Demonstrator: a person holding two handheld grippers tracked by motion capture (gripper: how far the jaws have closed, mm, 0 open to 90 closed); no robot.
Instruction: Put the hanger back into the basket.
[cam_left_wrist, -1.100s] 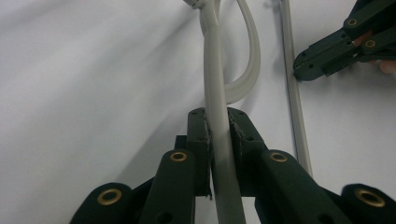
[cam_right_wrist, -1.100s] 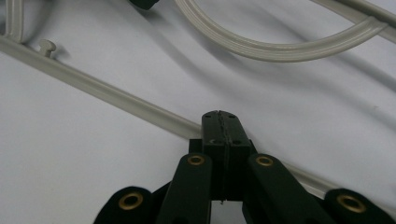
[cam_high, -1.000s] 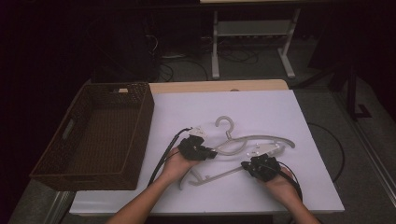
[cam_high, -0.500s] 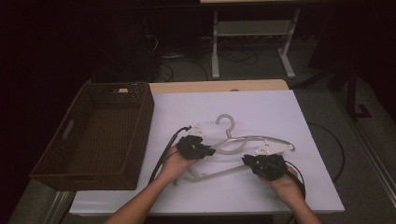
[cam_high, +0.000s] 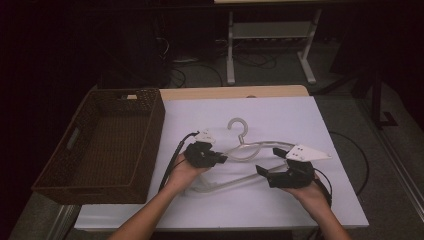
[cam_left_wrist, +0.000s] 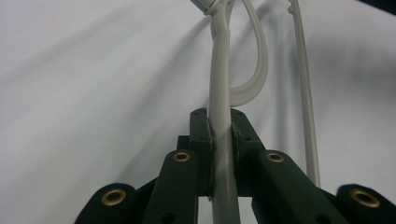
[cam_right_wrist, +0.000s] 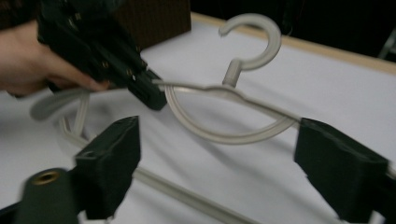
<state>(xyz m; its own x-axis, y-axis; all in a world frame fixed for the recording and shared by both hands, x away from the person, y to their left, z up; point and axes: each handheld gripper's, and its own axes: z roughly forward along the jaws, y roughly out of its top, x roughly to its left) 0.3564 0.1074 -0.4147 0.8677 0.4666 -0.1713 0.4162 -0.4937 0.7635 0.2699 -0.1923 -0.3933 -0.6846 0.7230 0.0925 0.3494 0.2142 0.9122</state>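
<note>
R gripper (cam_high: 272, 161) has let go, jaws now spread; L gripper (cam_left_wrist: 220, 135) alone pinches the white plastic hanger (cam_high: 250, 149) — free to carry toward wicker basket (cam_high: 100, 150).

Brown wicker basket (cam_high: 100, 150) at the white table's (cam_high: 280, 115) left edge.

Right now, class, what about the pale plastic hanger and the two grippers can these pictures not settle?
- Pale plastic coat hanger: its left end, high view, hidden under the left hand-held gripper.
- Right hand-held gripper: jaw edges blurred, right gripper view.
- Brown woven basket: near inner wall hidden by its rim.
</note>
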